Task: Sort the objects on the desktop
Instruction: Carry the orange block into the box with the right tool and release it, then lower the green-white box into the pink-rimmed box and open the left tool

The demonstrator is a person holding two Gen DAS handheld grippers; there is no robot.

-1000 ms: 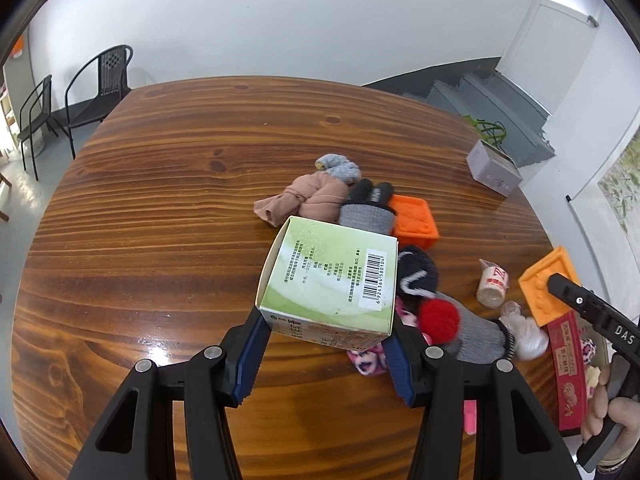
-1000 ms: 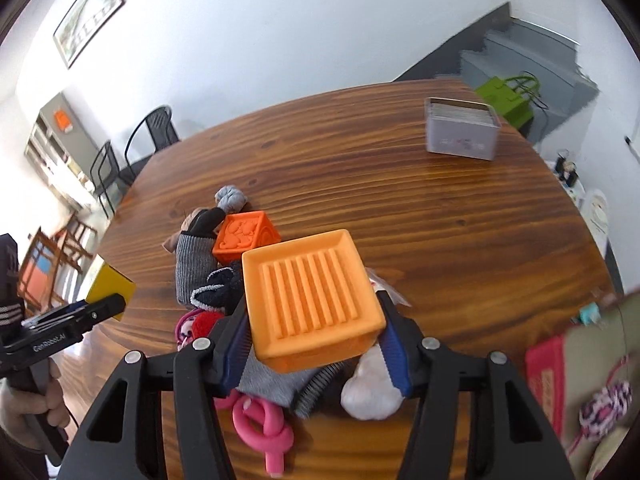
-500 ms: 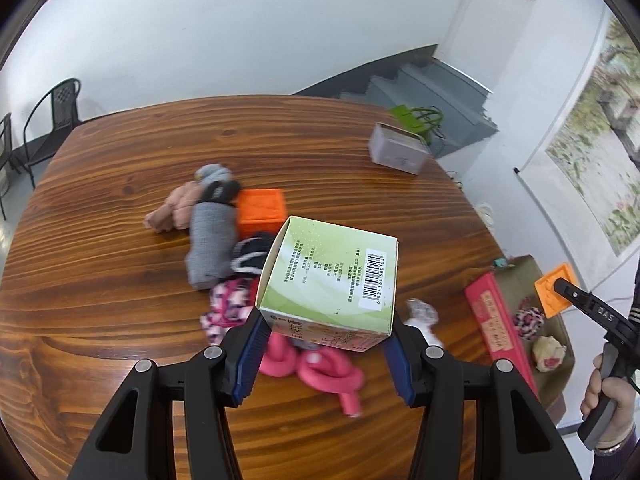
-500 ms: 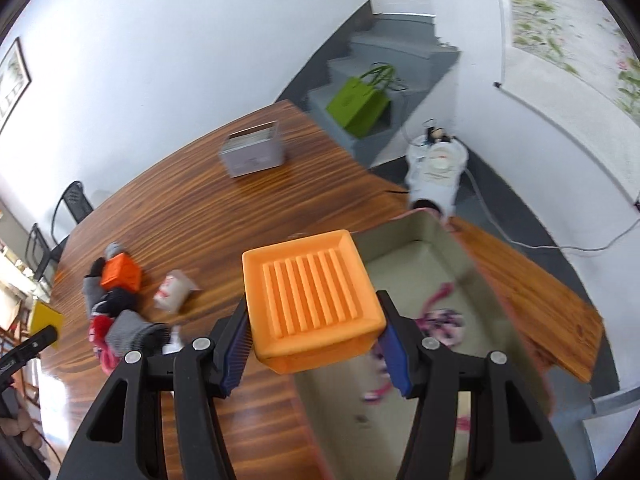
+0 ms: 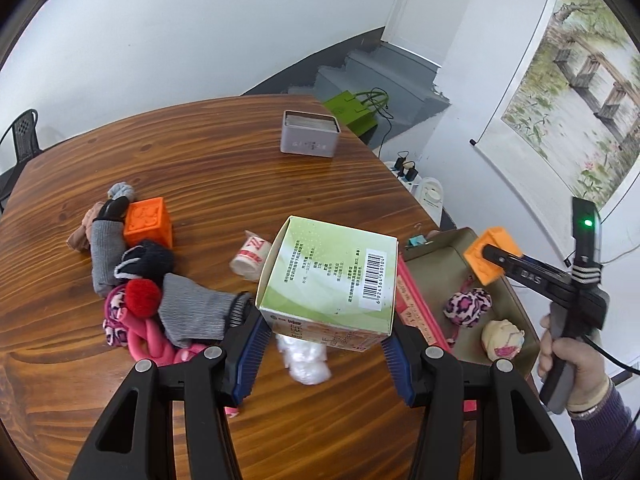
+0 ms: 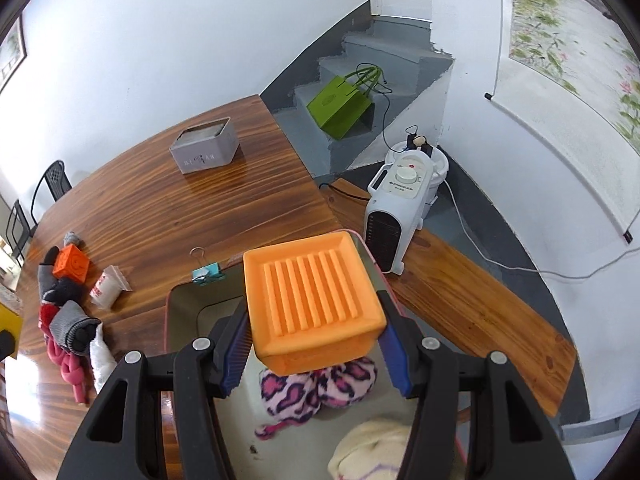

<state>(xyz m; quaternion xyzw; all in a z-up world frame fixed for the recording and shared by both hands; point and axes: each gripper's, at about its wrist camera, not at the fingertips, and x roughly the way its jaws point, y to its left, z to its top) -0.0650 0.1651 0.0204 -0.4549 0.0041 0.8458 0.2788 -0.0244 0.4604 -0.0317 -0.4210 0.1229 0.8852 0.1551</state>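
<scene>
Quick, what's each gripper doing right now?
Left gripper: shut on the green box.
Right gripper: shut on the orange block, over the bin.

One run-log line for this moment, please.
left gripper: holds green cardboard box | right gripper: holds orange ridged block over open bin

The green box [image 5: 328, 276] hides part of the white plastic wad [image 5: 306, 362].

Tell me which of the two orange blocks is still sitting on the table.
The orange cube with the embossed face, beside the socks; the ribbed orange block is held in the right gripper above the box.
</scene>
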